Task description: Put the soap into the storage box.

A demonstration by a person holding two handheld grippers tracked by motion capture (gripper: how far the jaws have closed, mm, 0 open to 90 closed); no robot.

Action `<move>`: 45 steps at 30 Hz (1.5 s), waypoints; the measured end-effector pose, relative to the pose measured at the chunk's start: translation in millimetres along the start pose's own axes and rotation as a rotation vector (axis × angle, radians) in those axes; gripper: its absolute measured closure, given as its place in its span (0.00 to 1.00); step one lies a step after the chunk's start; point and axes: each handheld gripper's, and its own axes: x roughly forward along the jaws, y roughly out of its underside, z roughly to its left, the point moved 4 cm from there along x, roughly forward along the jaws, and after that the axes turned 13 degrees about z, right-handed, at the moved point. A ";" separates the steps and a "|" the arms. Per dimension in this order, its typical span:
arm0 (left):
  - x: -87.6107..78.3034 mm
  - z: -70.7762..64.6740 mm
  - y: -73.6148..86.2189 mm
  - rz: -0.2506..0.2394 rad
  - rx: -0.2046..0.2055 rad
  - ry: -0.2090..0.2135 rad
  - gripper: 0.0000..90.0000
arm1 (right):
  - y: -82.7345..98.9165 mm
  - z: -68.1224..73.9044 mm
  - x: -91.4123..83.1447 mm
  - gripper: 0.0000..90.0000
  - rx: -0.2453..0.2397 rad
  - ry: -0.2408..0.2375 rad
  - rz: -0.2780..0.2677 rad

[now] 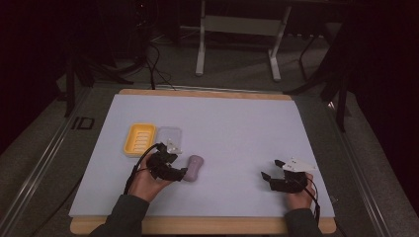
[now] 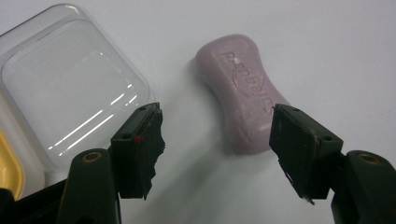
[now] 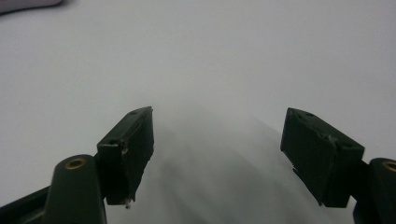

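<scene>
The work in hand looks like putting the purple soap bar (image 1: 194,168) into its yellow soap dish (image 1: 139,138), and judged from how things lie it is only at the approach. The soap lies flat on the pale table mat (image 1: 232,123), a little left of centre toward the near edge, with the dish and the clear lid (image 1: 169,135) beyond it at about ten and eleven o'clock from the bar. Dish and lid sit side by side, touching or nearly so, and the dish is empty as far as the high view tells. The left gripper (image 1: 179,173) sits just beside the bar at its eight o'clock, and in the left gripper view the soap (image 2: 243,91) is ahead of the tips rather than between them, its near end close to the right-hand jaw; the jaws stand apart and nothing is clamped. The clear lid (image 2: 70,88) shows at ten o'clock in that view, with a sliver of the yellow dish (image 2: 9,168) at the left edge. The right gripper (image 1: 271,169) rests well apart at three o'clock of the soap, over bare mat, its jaws spread wide and empty. So nothing is done yet: grasping the bar, carrying it to the dish, setting it down and probably fitting the lid all remain.
</scene>
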 end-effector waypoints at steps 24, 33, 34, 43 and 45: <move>19.2 -10.6 -26.6 0.077 -0.008 0.010 0.28 | 0.2 -0.2 -0.8 0.27 0.000 0.001 -0.005; 30.0 -15.4 -35.6 0.093 -0.017 -0.001 0.23 | 0.2 -0.3 -1.1 0.27 0.001 -0.002 -0.010; 30.0 -15.4 -35.6 0.093 -0.017 -0.001 0.21 | 0.2 -0.3 -1.2 0.27 0.002 -0.004 -0.012; 47.1 -18.9 -41.7 0.125 -0.020 -0.006 0.18 | 0.2 -0.2 -1.0 0.27 -0.001 -0.007 -0.009; 50.2 -19.8 -42.0 0.140 -0.014 -0.006 0.18 | 0.1 -0.4 -1.0 0.27 0.000 -0.008 -0.011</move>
